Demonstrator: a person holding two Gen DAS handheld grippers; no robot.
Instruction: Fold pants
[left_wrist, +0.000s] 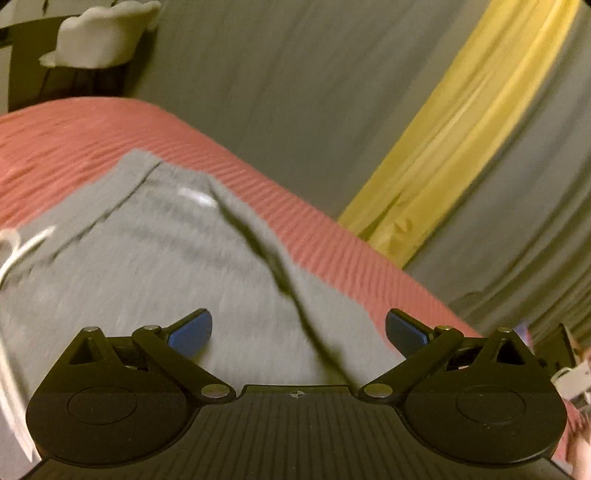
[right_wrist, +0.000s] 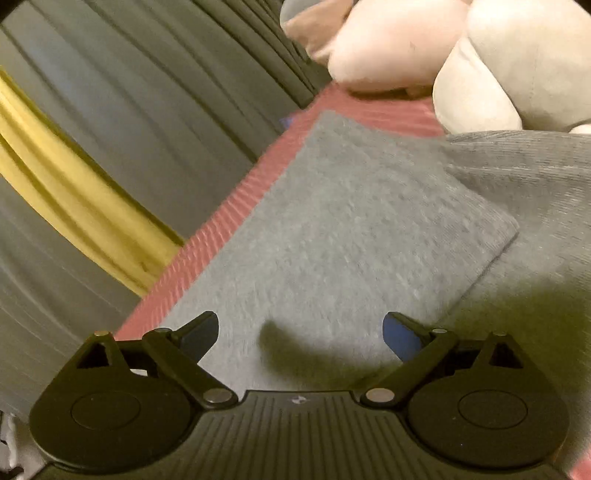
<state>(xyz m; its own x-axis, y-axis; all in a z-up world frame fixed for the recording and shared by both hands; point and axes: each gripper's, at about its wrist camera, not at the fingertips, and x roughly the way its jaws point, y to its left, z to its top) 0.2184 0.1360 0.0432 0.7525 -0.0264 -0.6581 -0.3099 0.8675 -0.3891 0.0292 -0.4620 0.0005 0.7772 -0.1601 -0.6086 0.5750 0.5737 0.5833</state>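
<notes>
Both tools tilt downward over grey pants (right_wrist: 351, 229) spread on a pink ribbed bedspread (left_wrist: 332, 236). The left gripper (left_wrist: 298, 332) has its blue-padded jaws spread wide with nothing between them, hovering above the cloth. The right gripper (right_wrist: 300, 334) likewise stands wide apart and empty, casting a shadow on the fabric below. Only the left wrist view shows white drawstrings (left_wrist: 22, 247) on the pants and, beyond the bedspread, a pale chair (left_wrist: 107, 33). Only the right wrist view shows a folded layer lying flat on the pants and pale plush toys (right_wrist: 480, 55) at the bedspread's far end. Grey curtains (left_wrist: 277, 92) with a yellow panel (left_wrist: 461, 129) hang behind the bedspread in both views.
</notes>
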